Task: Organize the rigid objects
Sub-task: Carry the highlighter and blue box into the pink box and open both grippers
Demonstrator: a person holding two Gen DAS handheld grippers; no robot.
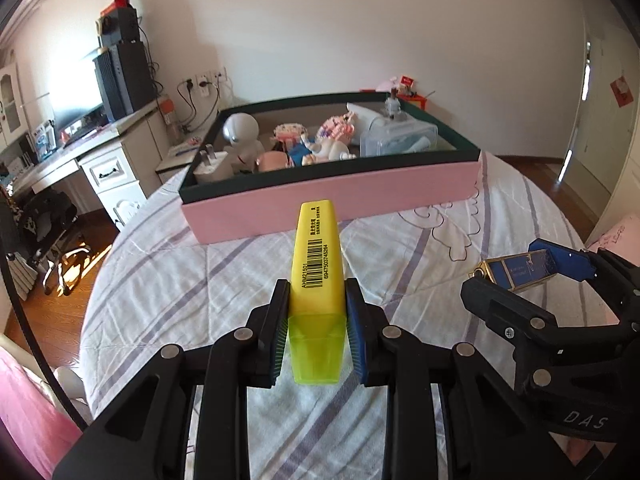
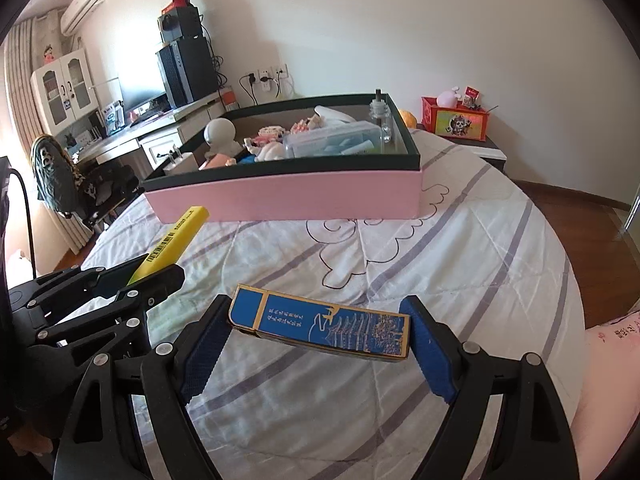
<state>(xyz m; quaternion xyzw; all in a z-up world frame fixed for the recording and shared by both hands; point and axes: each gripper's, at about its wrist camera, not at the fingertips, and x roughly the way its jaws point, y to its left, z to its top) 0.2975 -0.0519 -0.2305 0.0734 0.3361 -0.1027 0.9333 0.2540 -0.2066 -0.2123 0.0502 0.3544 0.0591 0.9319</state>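
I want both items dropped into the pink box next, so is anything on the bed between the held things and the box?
Nothing visible. The yellow highlighter in the left claw and the blue box in the right claw face only bare quilt before the pink box.

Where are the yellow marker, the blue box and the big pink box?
yellow marker (image 1: pixel 316 264): left wrist view, on its barcode label.
blue box (image 2: pixel 320 326): right wrist view, middle of its printed top face.
pink box (image 2: pixel 280 198): right wrist view, on its pink front wall.
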